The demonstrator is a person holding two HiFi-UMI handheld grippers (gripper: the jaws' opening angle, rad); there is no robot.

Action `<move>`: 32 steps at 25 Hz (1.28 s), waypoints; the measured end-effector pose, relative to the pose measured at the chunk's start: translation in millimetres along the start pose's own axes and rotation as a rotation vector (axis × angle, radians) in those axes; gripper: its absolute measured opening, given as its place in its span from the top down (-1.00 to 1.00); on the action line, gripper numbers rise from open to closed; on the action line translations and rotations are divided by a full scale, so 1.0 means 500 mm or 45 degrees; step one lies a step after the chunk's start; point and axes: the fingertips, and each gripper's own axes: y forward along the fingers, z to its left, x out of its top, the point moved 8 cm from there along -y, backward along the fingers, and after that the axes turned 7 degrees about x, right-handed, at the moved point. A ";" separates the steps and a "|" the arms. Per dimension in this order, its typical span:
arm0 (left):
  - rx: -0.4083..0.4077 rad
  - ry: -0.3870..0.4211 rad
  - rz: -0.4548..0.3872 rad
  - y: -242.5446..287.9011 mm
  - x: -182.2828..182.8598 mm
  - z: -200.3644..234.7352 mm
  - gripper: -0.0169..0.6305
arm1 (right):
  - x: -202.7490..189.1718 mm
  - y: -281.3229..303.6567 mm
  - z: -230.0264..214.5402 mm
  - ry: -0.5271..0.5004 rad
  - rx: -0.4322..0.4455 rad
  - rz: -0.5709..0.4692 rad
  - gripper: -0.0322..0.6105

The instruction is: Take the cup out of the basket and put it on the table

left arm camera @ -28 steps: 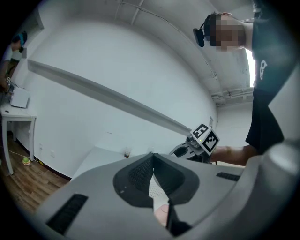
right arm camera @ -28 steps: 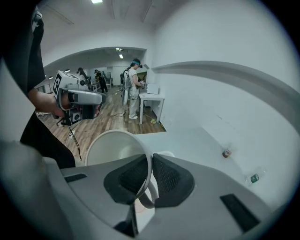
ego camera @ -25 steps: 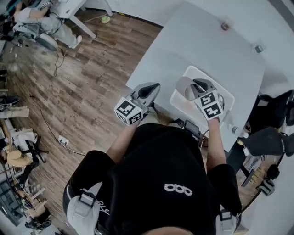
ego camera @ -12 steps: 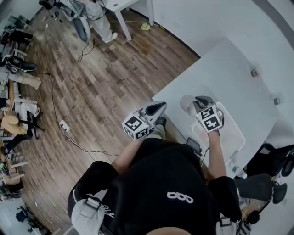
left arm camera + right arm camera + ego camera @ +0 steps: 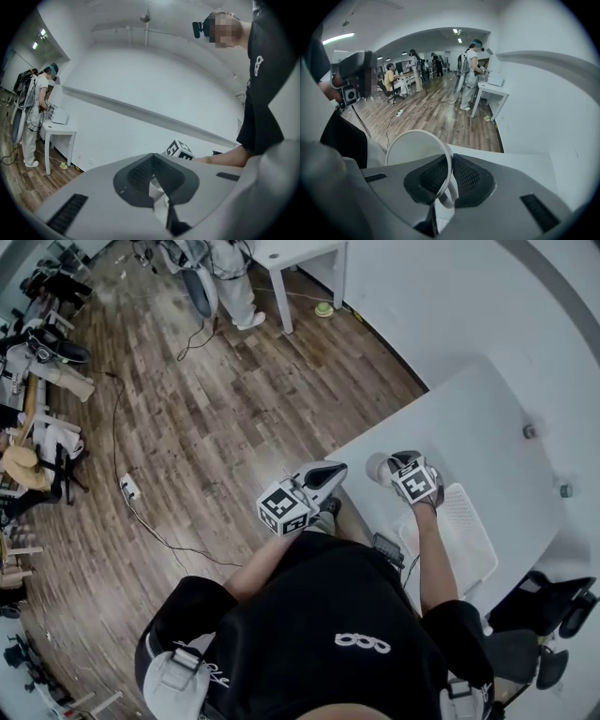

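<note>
A white cup [image 5: 377, 468] with a handle hangs over the near left part of the white table [image 5: 469, 418], left of the white basket [image 5: 466, 532]. My right gripper [image 5: 394, 463] is shut on it. In the right gripper view the pads pinch the wall of the cup [image 5: 412, 147] at the rim, beside its handle, with my right gripper [image 5: 450, 174] tilting the mouth toward the camera. My left gripper [image 5: 336, 470] is shut on nothing, held off the table's near edge above the wooden floor. In its own view the left gripper [image 5: 152, 177] points at a white wall.
Two small objects [image 5: 530, 431] [image 5: 563, 490] sit on the far side of the table. A dark flat device [image 5: 387, 549] lies at the near table edge. A black chair [image 5: 539, 610] stands at the lower right. A person [image 5: 468, 75] stands by a white desk [image 5: 492, 91] across the floor.
My right gripper has carried the cup from above the basket to the left, over the bare table beside it. The left gripper has kept its place beside the table edge.
</note>
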 end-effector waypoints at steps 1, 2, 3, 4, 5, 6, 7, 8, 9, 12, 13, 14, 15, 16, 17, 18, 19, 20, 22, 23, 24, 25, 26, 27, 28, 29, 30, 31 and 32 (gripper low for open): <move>-0.003 -0.001 0.002 0.005 -0.001 0.003 0.92 | -0.004 0.019 -0.011 0.005 0.009 0.027 0.76; -0.007 -0.001 0.005 0.011 -0.003 0.007 0.92 | -0.006 0.038 -0.022 0.007 0.014 0.053 0.76; -0.010 0.000 0.009 0.017 -0.003 0.012 0.92 | -0.007 0.056 -0.034 0.009 0.017 0.078 0.75; -0.014 0.002 0.015 0.023 -0.003 0.019 0.92 | -0.006 0.073 -0.045 0.013 0.021 0.103 0.75; -0.017 0.004 0.023 0.029 -0.003 0.026 0.92 | -0.007 0.090 -0.056 0.020 0.026 0.129 0.75; -0.020 0.005 0.032 0.035 -0.004 0.034 0.92 | -0.009 0.106 -0.066 0.033 0.033 0.158 0.75; -0.022 0.005 0.043 0.041 -0.007 0.041 0.92 | -0.014 0.121 -0.073 0.051 0.042 0.191 0.75; -0.024 0.005 0.052 0.046 -0.011 0.047 0.92 | -0.020 0.135 -0.081 0.064 0.043 0.226 0.75; -0.026 0.005 0.060 0.051 -0.017 0.052 0.92 | -0.028 0.149 -0.090 0.072 0.037 0.261 0.75; -0.024 0.008 0.075 0.061 -0.023 0.064 0.92 | -0.052 0.190 -0.116 0.091 0.012 0.357 0.75; -0.019 0.006 0.076 0.063 -0.021 0.068 0.92 | -0.057 0.200 -0.126 0.098 0.003 0.377 0.75; -0.014 0.003 0.077 0.066 -0.021 0.072 0.92 | -0.063 0.209 -0.134 0.109 -0.005 0.399 0.75; -0.007 0.000 0.079 0.068 -0.022 0.075 0.92 | -0.071 0.216 -0.142 0.120 -0.015 0.423 0.75; 0.001 -0.003 0.081 0.070 -0.025 0.077 0.92 | -0.080 0.223 -0.146 0.128 -0.022 0.445 0.75; 0.008 -0.005 0.084 0.070 -0.028 0.079 0.92 | -0.088 0.230 -0.148 0.133 -0.025 0.465 0.75; 0.015 -0.006 0.088 0.069 -0.032 0.081 0.92 | -0.095 0.238 -0.148 0.134 -0.023 0.481 0.75; 0.022 -0.008 0.091 0.067 -0.036 0.084 0.92 | -0.100 0.246 -0.146 0.134 -0.017 0.494 0.75; 0.029 -0.010 0.095 0.065 -0.040 0.087 0.92 | -0.103 0.254 -0.144 0.135 -0.008 0.503 0.75; 0.040 -0.014 0.100 0.062 -0.046 0.091 0.92 | -0.109 0.268 -0.140 0.140 0.014 0.512 0.75; 0.044 -0.016 0.102 0.060 -0.048 0.091 0.92 | -0.111 0.274 -0.140 0.140 0.020 0.513 0.75; 0.048 -0.019 0.104 0.059 -0.049 0.091 0.92 | -0.113 0.279 -0.139 0.139 0.025 0.515 0.75; 0.051 -0.021 0.106 0.057 -0.049 0.091 0.92 | -0.114 0.285 -0.138 0.139 0.032 0.516 0.75; 0.054 -0.023 0.108 0.055 -0.049 0.091 0.92 | -0.115 0.290 -0.137 0.139 0.036 0.520 0.75; 0.057 -0.025 0.110 0.054 -0.051 0.091 0.92 | -0.118 0.293 -0.138 0.137 0.033 0.526 0.75; 0.059 -0.027 0.112 0.053 -0.054 0.090 0.92 | -0.122 0.297 -0.138 0.137 0.029 0.530 0.75; 0.061 -0.028 0.113 0.052 -0.057 0.088 0.92 | -0.128 0.303 -0.137 0.142 0.032 0.530 0.75; 0.063 -0.028 0.114 0.052 -0.060 0.085 0.92 | -0.134 0.309 -0.135 0.149 0.039 0.528 0.75; 0.063 -0.027 0.115 0.051 -0.061 0.082 0.92 | -0.140 0.314 -0.133 0.155 0.043 0.524 0.75; 0.063 -0.026 0.115 0.050 -0.061 0.079 0.92 | -0.144 0.317 -0.131 0.161 0.046 0.519 0.75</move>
